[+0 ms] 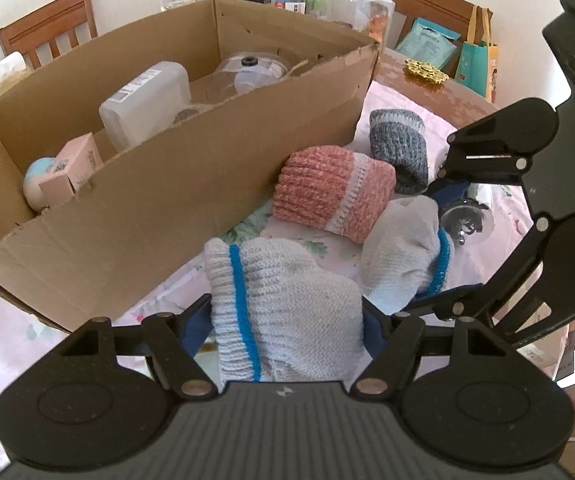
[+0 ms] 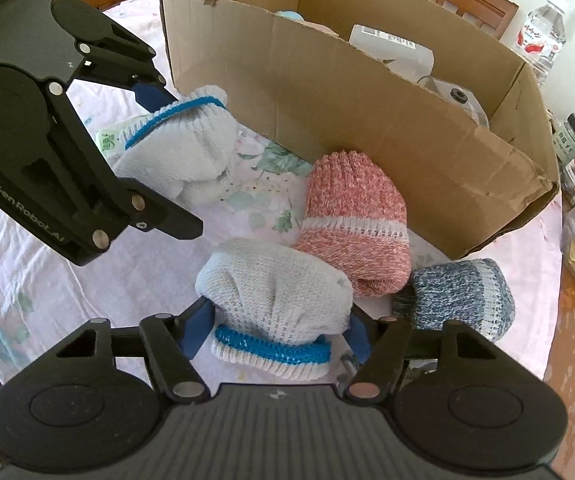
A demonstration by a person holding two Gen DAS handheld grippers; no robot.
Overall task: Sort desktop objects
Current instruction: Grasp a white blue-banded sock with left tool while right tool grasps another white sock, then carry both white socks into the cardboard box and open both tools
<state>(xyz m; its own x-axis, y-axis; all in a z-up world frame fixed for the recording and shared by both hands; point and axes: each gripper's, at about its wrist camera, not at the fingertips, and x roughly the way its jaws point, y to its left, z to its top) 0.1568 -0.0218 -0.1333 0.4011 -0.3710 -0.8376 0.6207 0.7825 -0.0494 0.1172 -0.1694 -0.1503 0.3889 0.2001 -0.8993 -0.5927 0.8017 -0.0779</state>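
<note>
Two white knit gloves with blue cuffs are each held in a gripper over the pink flowered cloth (image 2: 67, 280). My left gripper (image 1: 287, 320) is shut on one glove (image 1: 283, 300); it shows at the upper left of the right wrist view (image 2: 163, 160). My right gripper (image 2: 279, 328) is shut on the other glove (image 2: 275, 292), seen at the right of the left wrist view (image 1: 439, 244). A pink knit roll (image 1: 331, 192) (image 2: 355, 220) and a grey-blue knit roll (image 1: 399, 148) (image 2: 459, 300) lie on the cloth beside the open cardboard box (image 1: 187, 184) (image 2: 367, 120).
Inside the box lie a white plastic bottle (image 1: 147, 108), a small pink carton (image 1: 75, 168) and a clear domed lid (image 1: 251, 68). Jars and a water bottle (image 2: 539, 36) stand behind the box. A gold ornament (image 1: 425, 70) sits on the bare wood. Wooden chairs ring the table.
</note>
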